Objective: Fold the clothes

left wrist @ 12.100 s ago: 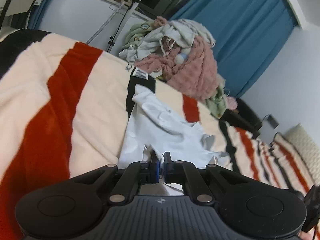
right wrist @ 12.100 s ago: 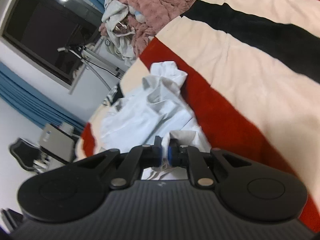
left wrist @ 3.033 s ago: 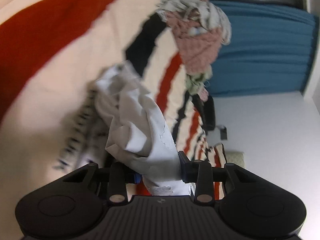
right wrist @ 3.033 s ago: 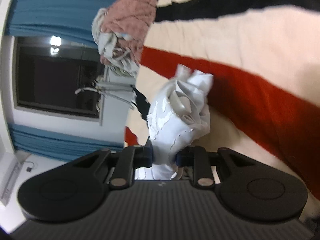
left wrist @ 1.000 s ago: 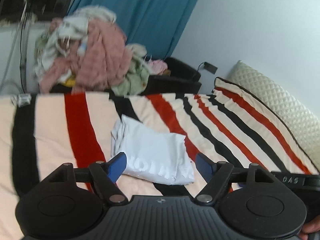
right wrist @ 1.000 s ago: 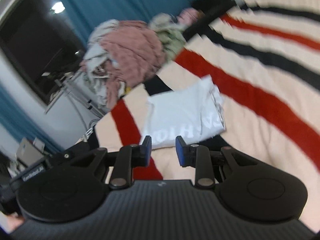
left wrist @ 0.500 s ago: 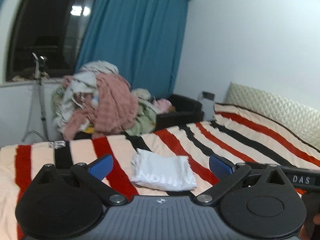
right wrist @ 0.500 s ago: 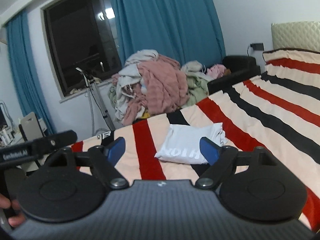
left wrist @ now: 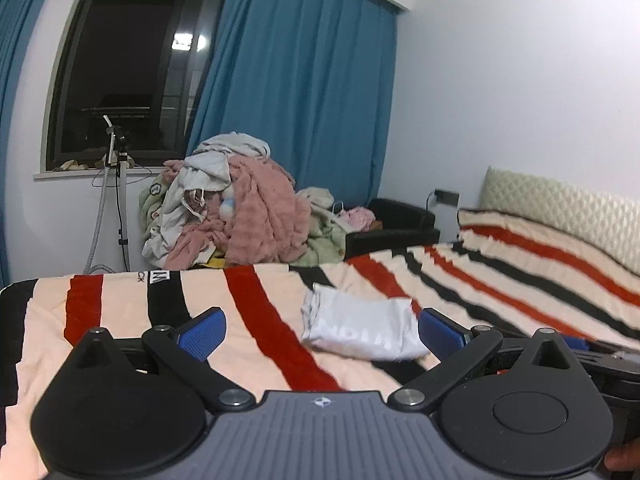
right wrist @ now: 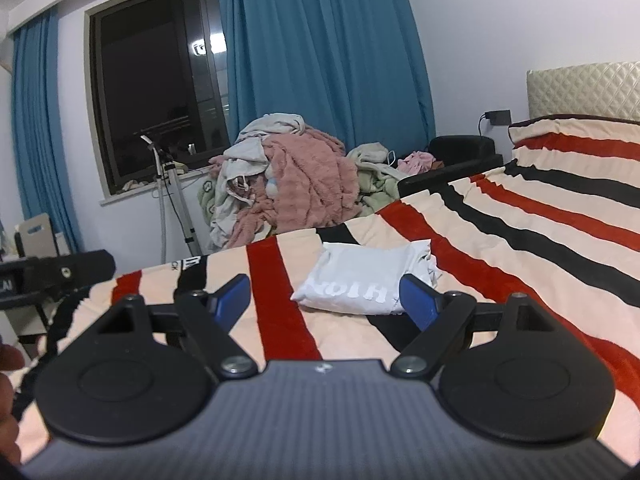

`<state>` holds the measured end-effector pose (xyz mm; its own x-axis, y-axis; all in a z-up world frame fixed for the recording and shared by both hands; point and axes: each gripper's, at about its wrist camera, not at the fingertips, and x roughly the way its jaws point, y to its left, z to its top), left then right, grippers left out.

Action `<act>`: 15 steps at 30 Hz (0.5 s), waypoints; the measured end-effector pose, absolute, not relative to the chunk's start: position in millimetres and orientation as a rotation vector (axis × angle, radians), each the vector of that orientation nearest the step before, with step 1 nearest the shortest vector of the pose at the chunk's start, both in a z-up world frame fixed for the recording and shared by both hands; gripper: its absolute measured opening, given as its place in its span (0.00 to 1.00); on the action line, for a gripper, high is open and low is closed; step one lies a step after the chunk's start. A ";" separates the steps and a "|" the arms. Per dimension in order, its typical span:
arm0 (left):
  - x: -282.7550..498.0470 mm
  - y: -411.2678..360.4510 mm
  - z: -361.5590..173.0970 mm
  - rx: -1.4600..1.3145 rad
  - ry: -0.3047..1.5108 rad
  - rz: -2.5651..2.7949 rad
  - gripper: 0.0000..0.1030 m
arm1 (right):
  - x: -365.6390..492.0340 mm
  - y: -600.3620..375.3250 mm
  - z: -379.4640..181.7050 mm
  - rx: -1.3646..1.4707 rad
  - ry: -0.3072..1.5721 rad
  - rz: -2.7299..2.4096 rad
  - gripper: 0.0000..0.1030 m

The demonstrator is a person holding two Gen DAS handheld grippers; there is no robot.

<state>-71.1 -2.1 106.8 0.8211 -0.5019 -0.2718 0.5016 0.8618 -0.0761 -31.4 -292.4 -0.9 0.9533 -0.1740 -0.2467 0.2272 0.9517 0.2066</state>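
Left view only — black armchair (left wrist: 394, 226) (bedside).

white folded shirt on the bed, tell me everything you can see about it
The white folded shirt is thin, soft-looking fabric folded into a compact, slightly puffy rectangle. Grey printed lettering runs along its near edge, and loose layers bunch at one end. It lies flat on the striped blanket, across cream, red and black stripes. Nothing else touches it: both tongs stand open in front of it, empty.
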 end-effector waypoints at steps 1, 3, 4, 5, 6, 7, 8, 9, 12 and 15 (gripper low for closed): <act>-69.8 -2.2 101.4 0.004 0.293 -0.531 1.00 | -30.3 -289.5 -5.2 0.229 0.229 -0.206 0.81; -66.1 -3.7 90.8 0.014 0.300 -0.522 1.00 | -28.0 -283.8 -13.9 0.216 0.229 -0.206 0.81; -63.8 -4.8 85.4 0.020 0.302 -0.517 1.00 | -27.0 -280.9 -18.1 0.208 0.229 -0.207 0.81; -63.0 -4.4 81.3 0.025 0.304 -0.512 1.00 | -26.7 -277.8 -20.3 0.192 0.219 -0.209 0.81; -63.0 -3.6 77.6 0.030 0.308 -0.506 1.00 | -26.0 -274.9 -22.7 0.178 0.213 -0.208 0.81; -58.6 -5.1 73.5 0.035 0.313 -0.499 1.00 | -25.3 -272.2 -25.1 0.165 0.209 -0.208 0.81; -56.3 -6.7 70.1 0.043 0.315 -0.492 1.00 | -23.1 -271.3 -27.4 0.162 0.217 -0.204 0.81; -56.0 -7.6 67.1 0.053 0.316 -0.485 1.00 | -20.6 -271.5 -29.6 0.168 0.229 -0.205 0.81; -49.1 -11.7 59.7 0.065 0.328 -0.484 1.00 | -14.4 -272.3 -35.2 0.181 0.261 -0.210 0.81; -43.8 -14.2 55.4 0.068 0.340 -0.482 1.00 | -11.5 -273.3 -38.1 0.187 0.277 -0.222 0.81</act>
